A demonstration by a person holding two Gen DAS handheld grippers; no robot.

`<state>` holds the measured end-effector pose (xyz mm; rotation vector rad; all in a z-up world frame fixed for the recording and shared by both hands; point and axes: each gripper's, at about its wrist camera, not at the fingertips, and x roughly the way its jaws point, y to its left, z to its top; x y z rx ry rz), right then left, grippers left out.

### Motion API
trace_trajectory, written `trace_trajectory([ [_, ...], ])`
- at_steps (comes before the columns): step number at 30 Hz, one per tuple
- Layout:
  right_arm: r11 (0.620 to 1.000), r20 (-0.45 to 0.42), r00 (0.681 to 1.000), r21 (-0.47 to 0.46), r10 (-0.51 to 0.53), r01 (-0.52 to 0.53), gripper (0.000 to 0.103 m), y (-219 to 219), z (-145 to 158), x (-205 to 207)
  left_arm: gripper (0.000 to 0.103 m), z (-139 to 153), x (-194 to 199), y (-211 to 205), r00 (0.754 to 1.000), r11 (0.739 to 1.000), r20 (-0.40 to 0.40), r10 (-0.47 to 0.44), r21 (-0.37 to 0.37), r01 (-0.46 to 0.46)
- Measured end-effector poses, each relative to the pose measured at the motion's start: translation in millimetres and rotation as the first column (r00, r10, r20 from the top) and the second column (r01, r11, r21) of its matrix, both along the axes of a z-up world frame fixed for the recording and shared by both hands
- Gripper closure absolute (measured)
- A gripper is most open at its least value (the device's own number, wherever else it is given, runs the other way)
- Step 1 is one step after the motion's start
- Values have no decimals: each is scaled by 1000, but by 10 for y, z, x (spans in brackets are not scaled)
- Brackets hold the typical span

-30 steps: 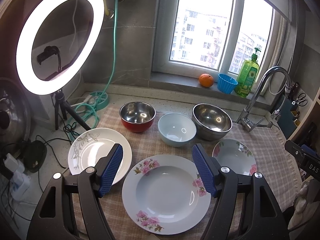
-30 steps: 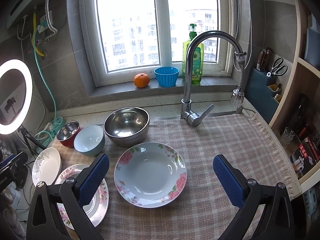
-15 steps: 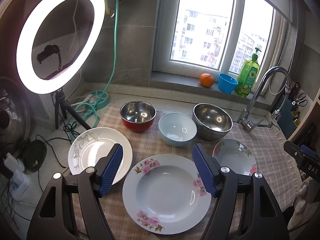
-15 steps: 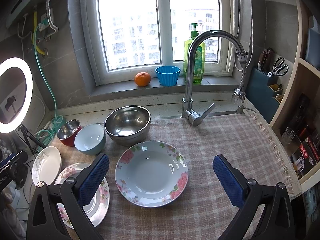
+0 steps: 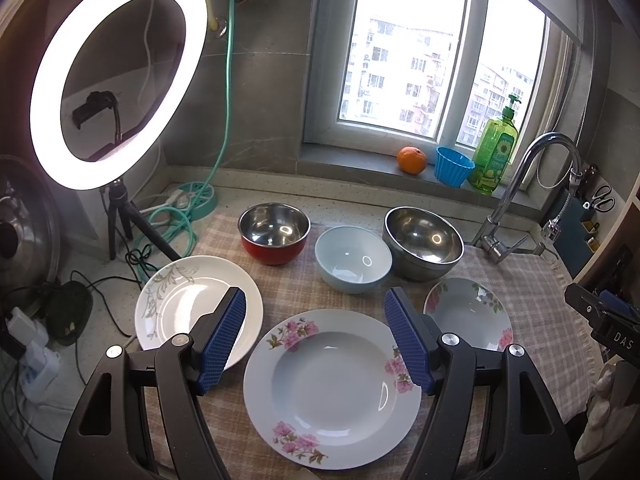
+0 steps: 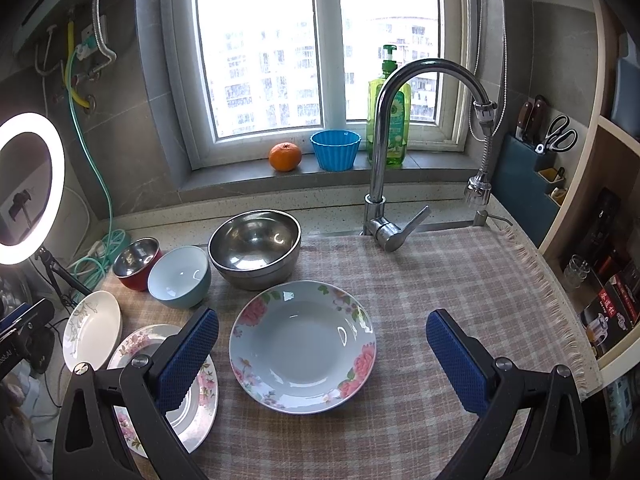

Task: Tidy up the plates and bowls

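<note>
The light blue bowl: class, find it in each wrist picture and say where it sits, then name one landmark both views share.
Left wrist view: the light blue bowl sits above centre, between the red bowl and the big steel bowl.
Right wrist view: the light blue bowl sits left of centre, again between those two bowls.
Shared landmark: the orange on the window sill.

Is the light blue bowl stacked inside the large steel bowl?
No, the light blue bowl sits on the cloth beside the large steel bowl.
</note>
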<state>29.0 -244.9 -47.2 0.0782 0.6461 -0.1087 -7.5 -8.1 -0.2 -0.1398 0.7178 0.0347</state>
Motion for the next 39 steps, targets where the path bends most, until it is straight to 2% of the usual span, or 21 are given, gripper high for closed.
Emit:
trace_trajectory([
  [23,1000,-8,1000,-17,19,-19,0,60,-95,4,31,-98,3,78,1000,1000,-30,10,-7,-11],
  [30,1000,-25,999,-10,19,-20,0,84,-193,17,31,-205,-14,222,997,999,-60,40,-14,-41],
  [39,995,-76,992,-6,98,-98,0,229,-393,72,31,-403,-96,450,990,996,-123,74,-38,-79],
])
